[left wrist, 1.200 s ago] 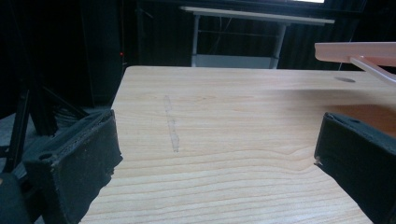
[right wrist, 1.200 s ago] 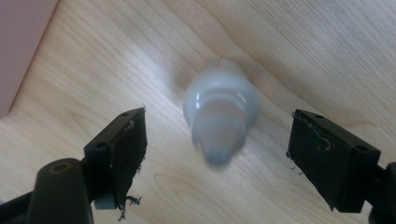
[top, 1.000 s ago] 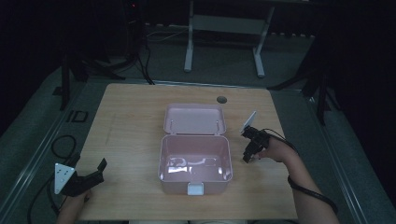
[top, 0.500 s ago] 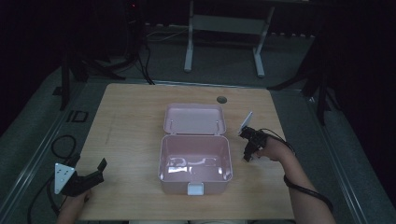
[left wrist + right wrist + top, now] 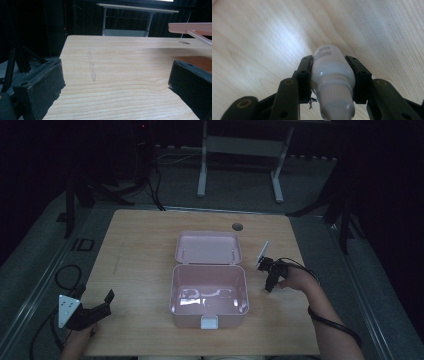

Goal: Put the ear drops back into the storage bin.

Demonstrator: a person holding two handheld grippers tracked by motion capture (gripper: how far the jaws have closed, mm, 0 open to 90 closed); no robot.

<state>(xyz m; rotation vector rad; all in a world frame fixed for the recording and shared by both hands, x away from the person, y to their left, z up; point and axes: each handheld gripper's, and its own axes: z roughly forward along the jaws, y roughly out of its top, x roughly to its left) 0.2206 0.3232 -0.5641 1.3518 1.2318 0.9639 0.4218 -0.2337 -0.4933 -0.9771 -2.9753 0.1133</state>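
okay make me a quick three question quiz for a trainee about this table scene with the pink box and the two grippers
1. True or false: the pink box in the middle of the table has its lid shut.
2. What does the right gripper hold? A) a sponge B) a small white bottle C) nothing
3. Fill the blank: the left gripper sits near the table's front-left corner with its jaws ____.

Key:
1. False; the lid is open and tipped back.
2. B; the small white bottle is clamped between the jaws, above the wood.
3. Open; they are spread wide with nothing between them.
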